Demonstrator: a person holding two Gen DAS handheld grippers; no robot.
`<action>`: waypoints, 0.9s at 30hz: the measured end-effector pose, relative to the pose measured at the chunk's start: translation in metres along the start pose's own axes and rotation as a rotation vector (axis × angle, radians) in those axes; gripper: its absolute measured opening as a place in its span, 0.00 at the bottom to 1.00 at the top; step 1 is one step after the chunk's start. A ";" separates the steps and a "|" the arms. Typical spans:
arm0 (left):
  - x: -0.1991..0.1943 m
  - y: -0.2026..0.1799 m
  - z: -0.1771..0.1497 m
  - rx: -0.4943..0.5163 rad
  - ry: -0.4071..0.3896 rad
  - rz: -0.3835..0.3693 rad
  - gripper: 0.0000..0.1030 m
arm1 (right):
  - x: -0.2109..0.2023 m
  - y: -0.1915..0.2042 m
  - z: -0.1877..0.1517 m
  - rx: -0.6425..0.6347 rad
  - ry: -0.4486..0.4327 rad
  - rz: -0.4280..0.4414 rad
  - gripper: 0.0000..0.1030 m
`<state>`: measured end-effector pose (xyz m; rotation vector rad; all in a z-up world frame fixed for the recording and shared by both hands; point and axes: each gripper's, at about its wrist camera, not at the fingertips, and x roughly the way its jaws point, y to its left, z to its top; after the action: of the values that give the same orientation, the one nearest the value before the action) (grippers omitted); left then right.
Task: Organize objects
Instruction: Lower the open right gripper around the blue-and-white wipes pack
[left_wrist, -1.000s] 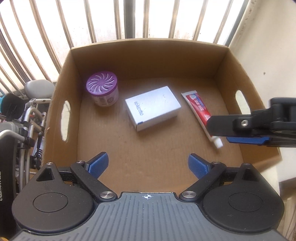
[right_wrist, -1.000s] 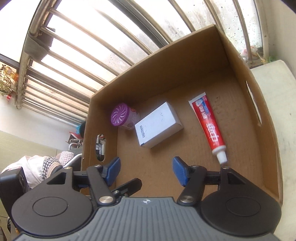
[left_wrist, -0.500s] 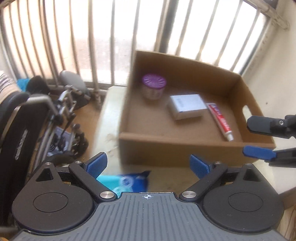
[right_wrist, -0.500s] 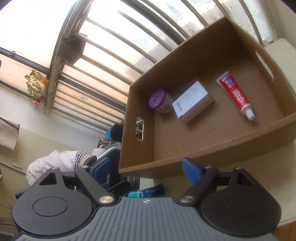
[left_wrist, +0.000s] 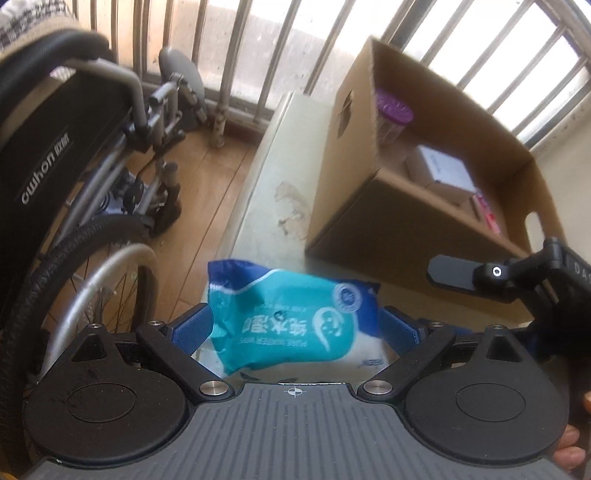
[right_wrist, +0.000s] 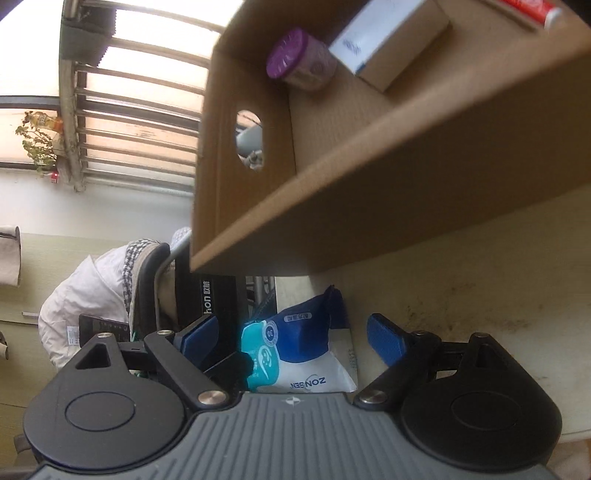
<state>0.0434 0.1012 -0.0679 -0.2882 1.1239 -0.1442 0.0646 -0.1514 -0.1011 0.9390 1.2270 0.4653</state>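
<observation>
Your wipes pack (right_wrist: 295, 354) reads "ZONSEN", with "PURE WATER WIPES" upside down; the wheelchair backrest (left_wrist: 44, 177) reads "owhon".

A black wheelchair (left_wrist: 74, 177) stands by the barred window (left_wrist: 236, 44), perhaps draped with clothing (right_wrist: 92, 288).

Daylight pours in through the barred window (left_wrist: 258, 55), which is blown out to near white in both views. The near wall of the cardboard box (right_wrist: 424, 206) falls in shade, and its inside is lit from behind. Fisheye distortion bends the bars and the box edges toward the frame borders. The wet wipes pack (left_wrist: 291, 321) looks slightly smeared by motion blur, and the box contents are soft. The corners darken to black.
</observation>
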 end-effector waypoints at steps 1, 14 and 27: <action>0.003 0.002 -0.001 -0.003 0.015 0.006 0.94 | 0.006 -0.001 0.000 0.005 0.011 0.000 0.88; 0.003 -0.004 -0.001 0.007 0.038 -0.011 0.97 | 0.048 0.011 0.004 -0.023 0.144 0.018 0.93; 0.004 -0.041 -0.014 0.114 0.020 0.016 1.00 | 0.037 0.006 0.004 -0.046 0.198 0.058 0.93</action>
<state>0.0335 0.0589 -0.0645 -0.1762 1.1327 -0.1968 0.0808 -0.1219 -0.1174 0.9075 1.3644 0.6424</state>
